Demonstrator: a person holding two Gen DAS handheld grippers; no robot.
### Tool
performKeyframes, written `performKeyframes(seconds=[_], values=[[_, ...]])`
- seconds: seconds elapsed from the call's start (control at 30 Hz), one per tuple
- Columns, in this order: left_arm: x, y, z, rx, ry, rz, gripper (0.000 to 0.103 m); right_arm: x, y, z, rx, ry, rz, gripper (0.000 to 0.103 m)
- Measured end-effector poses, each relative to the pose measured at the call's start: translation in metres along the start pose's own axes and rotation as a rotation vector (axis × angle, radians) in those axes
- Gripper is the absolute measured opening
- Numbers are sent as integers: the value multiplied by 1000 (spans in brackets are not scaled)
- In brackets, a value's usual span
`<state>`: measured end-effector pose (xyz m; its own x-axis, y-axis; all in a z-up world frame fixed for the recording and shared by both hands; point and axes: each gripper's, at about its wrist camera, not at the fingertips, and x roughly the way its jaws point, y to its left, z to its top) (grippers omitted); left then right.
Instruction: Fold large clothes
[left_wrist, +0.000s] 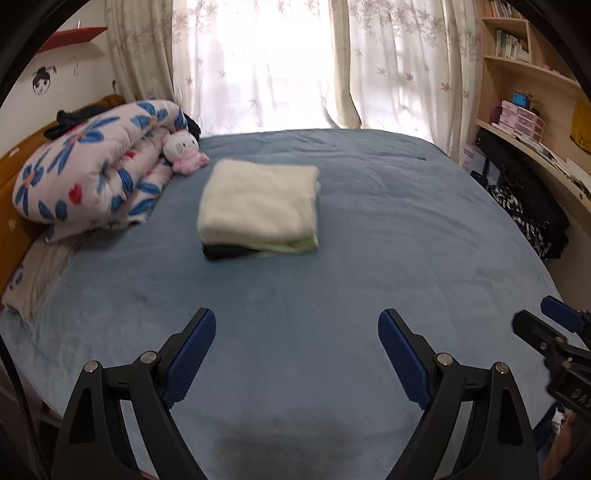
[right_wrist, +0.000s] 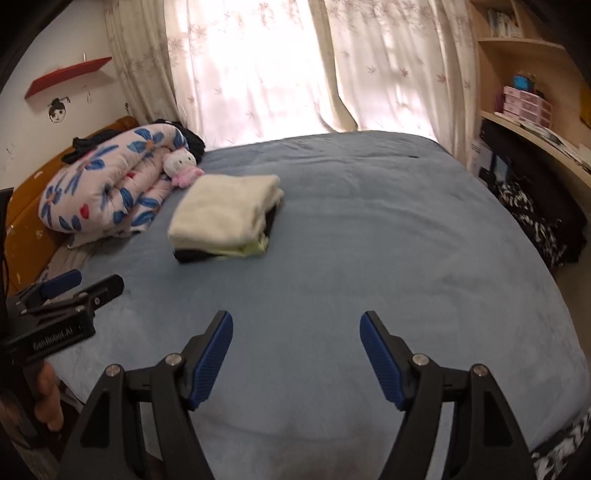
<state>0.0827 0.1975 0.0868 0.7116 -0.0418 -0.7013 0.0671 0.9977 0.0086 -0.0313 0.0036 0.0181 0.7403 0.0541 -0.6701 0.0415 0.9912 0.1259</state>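
A stack of folded clothes (left_wrist: 258, 206) lies on the blue bed (left_wrist: 332, 295), left of its middle; a cream garment is on top, a pale green one and a dark one beneath. The right wrist view shows the same stack (right_wrist: 225, 218). My left gripper (left_wrist: 297, 325) hangs open over bare blanket, well short of the stack, nothing between its blue pads. My right gripper (right_wrist: 296, 326) is open too, empty, above the near part of the bed (right_wrist: 369, 277). Each gripper shows at the edge of the other's view: the right gripper (left_wrist: 546, 325), the left gripper (right_wrist: 85, 284).
A rolled floral quilt (left_wrist: 96, 170) and a pink plush toy (left_wrist: 184, 151) sit at the head of the bed, left. Curtains (left_wrist: 277, 62) cover the window behind. Wooden shelves (left_wrist: 528, 74) and dark bags (left_wrist: 524, 199) stand along the right side.
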Motion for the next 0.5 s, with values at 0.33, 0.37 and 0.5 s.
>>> performKeyframes(seconds=[0.33,0.37,0.5], values=[[12,-31,-63,-31,43,-72,99,19,-11,-51,86,57,-28,82],[12,-31,-64,-27,44,-68,99,20,-10,-52,85,60,-32,82],[16,-30,-69,-21,52,-49,99,26,-8,-63,80,77,-35,82]])
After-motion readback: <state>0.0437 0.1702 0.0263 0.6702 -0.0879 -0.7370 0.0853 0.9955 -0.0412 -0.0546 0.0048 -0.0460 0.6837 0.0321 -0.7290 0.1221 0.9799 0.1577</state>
